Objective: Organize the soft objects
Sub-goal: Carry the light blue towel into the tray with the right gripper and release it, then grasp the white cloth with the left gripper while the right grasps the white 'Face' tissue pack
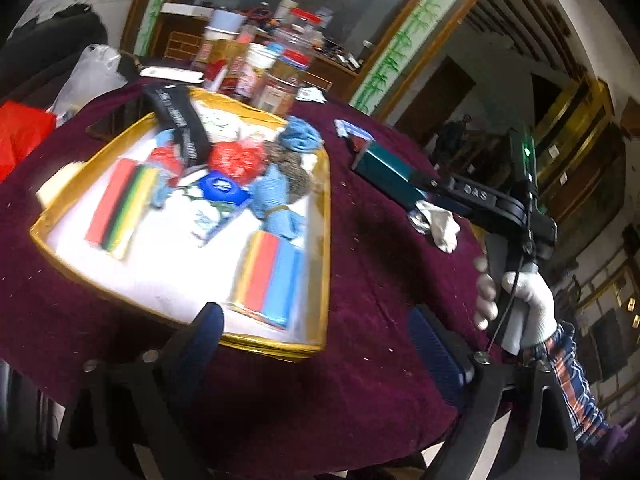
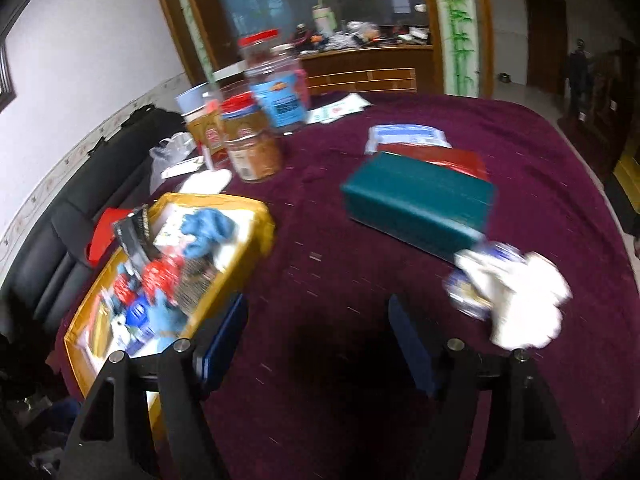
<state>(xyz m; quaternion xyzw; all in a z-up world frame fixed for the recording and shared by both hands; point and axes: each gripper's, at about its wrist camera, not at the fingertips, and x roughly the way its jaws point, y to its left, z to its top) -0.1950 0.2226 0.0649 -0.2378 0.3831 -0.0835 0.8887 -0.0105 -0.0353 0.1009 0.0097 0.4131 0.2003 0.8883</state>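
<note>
A gold-rimmed tray (image 1: 325, 216) on the maroon tablecloth holds soft things: blue cloths (image 1: 300, 138), a red mesh ball (image 1: 236, 158), colored sponge blocks (image 1: 272, 276), a black strap (image 1: 178, 120). The tray also shows in the right wrist view (image 2: 256, 240). A white glove (image 2: 520, 300) lies crumpled on the cloth by a green box (image 2: 416, 204); it also shows in the left wrist view (image 1: 442, 226). My left gripper (image 1: 316, 344) is open and empty over the tray's near right corner. My right gripper (image 2: 316, 336) is open and empty, left of the glove.
Jars and bottles (image 2: 256, 148) stand at the table's far side. A red box and a blue-white packet (image 2: 408, 136) lie behind the green box. A black sofa (image 2: 60, 224) is left of the table.
</note>
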